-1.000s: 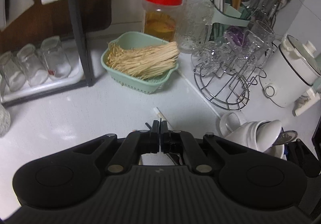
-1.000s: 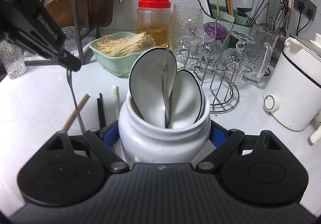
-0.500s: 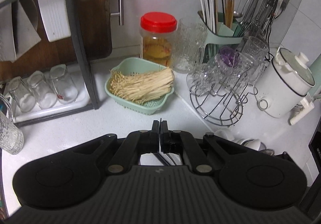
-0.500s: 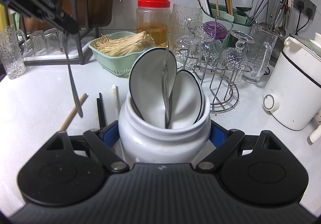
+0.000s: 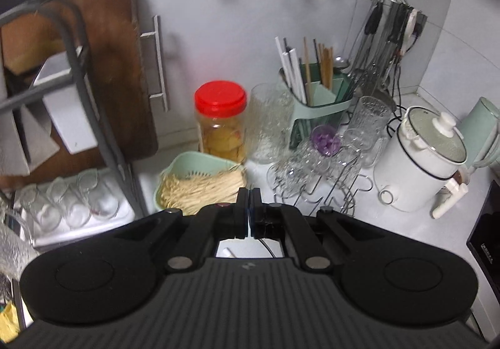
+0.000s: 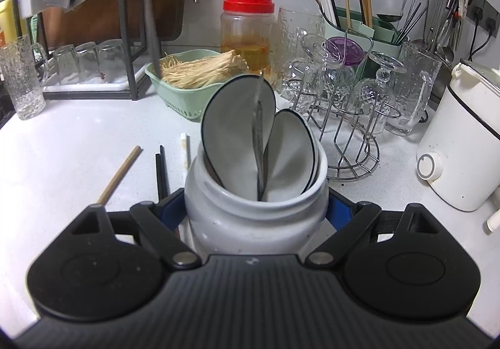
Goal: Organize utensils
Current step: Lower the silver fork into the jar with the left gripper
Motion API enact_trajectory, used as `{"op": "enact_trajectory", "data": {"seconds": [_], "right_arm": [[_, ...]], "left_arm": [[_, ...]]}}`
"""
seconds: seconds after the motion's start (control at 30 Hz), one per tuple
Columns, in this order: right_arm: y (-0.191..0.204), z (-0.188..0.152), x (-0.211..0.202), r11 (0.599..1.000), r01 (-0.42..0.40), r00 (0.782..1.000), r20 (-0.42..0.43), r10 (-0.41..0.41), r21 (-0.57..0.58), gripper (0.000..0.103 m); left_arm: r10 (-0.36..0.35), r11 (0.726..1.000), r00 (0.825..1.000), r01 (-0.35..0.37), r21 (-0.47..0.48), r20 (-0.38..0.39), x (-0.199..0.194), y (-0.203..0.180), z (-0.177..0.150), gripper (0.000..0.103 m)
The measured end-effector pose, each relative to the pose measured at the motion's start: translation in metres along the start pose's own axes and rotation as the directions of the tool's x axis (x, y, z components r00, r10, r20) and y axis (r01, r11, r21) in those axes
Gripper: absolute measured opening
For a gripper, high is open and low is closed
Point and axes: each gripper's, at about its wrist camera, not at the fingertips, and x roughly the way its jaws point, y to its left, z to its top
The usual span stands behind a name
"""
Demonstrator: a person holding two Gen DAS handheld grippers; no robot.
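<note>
Hanging thin and slippery at upper left, the metal utensil (image 6: 151, 20) is pinched by the shut left gripper (image 5: 249, 208) – the right gripper (image 6: 256, 211) hugs the heavy, breakable white jar (image 6: 250, 217).

both wrist views angled down; shared red-lidded jar (image 5: 220, 123) (image 6: 248, 33)

A home kitchen counter, crowded with everyday cookware.

A white countertop (image 6: 62, 136) against tiled wall holds a dish rack (image 6: 125, 36) with a cutting board (image 5: 118, 67), a red-lidded jar (image 6: 248, 33), glasses on a wire stand (image 6: 340, 98), a chopstick holder (image 5: 318, 108) and a small electric cooker (image 5: 418, 161).
</note>
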Motion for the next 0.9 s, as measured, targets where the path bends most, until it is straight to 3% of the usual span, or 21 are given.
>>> {"op": "enact_trajectory", "data": {"seconds": [0.33,0.9], "right_arm": [[-0.001,-0.004,-0.002,1.0,-0.005,1.0,0.019,0.005,-0.005,0.092],[-0.001,-0.005,-0.003,1.0,-0.013,0.999,0.033,0.014,-0.012,0.092]], "left_arm": [[-0.06,0.997,0.998,0.059,0.042,0.028,-0.012,-0.032,0.015,0.001],[-0.112,0.985,0.988,0.125,0.12,-0.103,0.022,-0.071,-0.021,0.001]]}}
